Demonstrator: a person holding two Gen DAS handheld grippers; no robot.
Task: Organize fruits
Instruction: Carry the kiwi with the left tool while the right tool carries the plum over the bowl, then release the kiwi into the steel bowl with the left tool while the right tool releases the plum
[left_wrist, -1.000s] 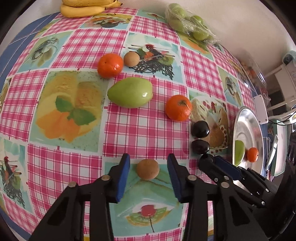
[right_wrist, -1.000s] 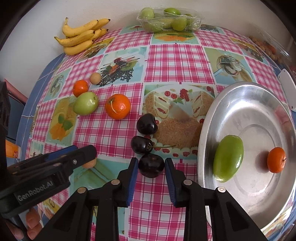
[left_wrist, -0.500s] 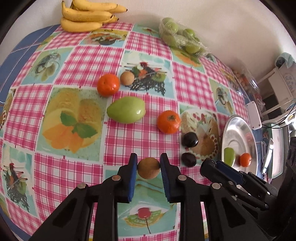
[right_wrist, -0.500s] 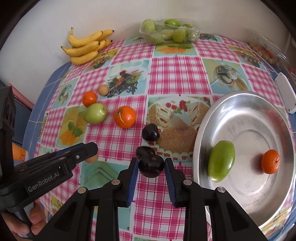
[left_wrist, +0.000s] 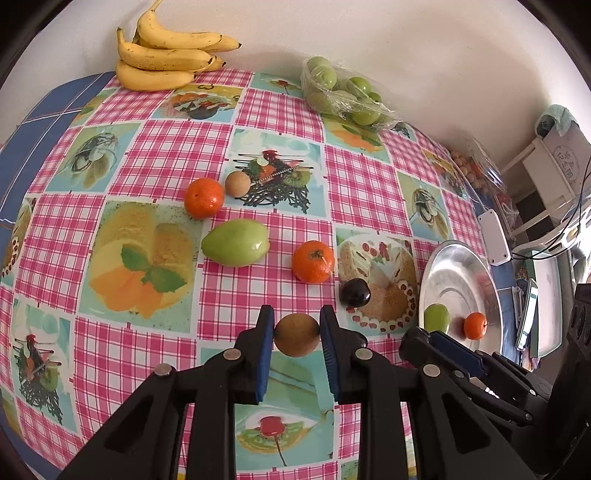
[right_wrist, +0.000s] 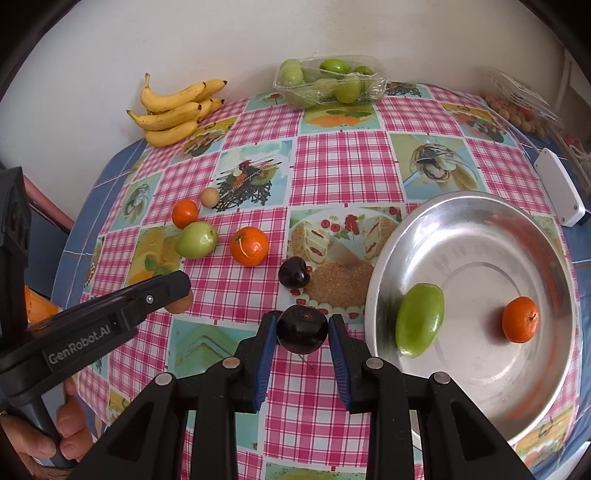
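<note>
Our left claw (left_wrist: 297, 334) pinches one round brown fruit (left_wrist: 296, 335); our right claw (right_wrist: 303, 330) clamps one dark plum (right_wrist: 303, 329). Beyond them one plum (right_wrist: 293, 272), two tangerines, one green mango (left_wrist: 235, 242) pointing left.

Both views are evenly and brightly lit by soft daylight, short soft shadows are cast under the fruit, dull glare is seen on the metal plate (right_wrist: 476, 236), and the tabletop (left_wrist: 155, 155) is bulged toward black vignetted corners.
</note>
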